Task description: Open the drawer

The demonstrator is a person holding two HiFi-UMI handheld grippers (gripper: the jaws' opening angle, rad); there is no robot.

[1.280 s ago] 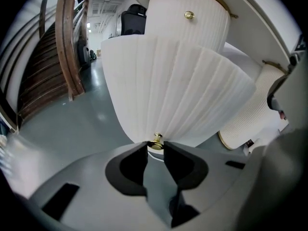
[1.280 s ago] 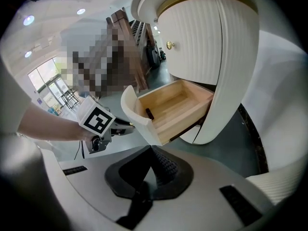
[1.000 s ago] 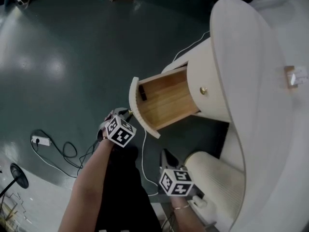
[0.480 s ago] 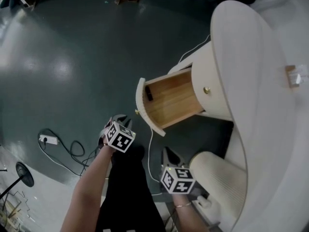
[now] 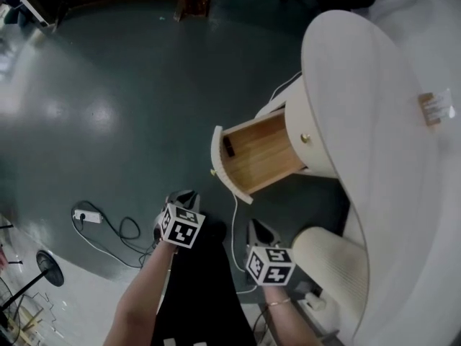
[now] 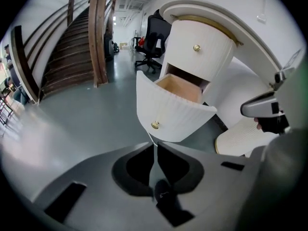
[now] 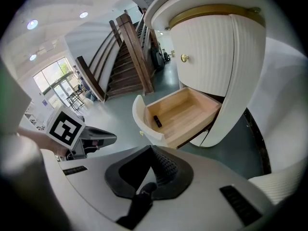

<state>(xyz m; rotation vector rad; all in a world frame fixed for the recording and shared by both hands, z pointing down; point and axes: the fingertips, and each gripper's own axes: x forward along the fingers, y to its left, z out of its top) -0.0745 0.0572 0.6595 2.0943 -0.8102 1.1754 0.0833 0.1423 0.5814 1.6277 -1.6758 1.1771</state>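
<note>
Open drawer beyond the closing, empty left tool, apart.

The drawer juts left out of the cabinet — a small object lies in it; farther left, a power strip lies on the floor.

We see our left gripper at the bottom of the view, its jaws closing to a thin slit with nothing between them. Just beyond the tips, the drawer stands pulled out of the white ribbed cabinet, its gold knob facing us and pale wood showing inside. The right gripper shows at the right edge. A wooden staircase rises on the left, with a black office chair far across the grey floor.
</note>
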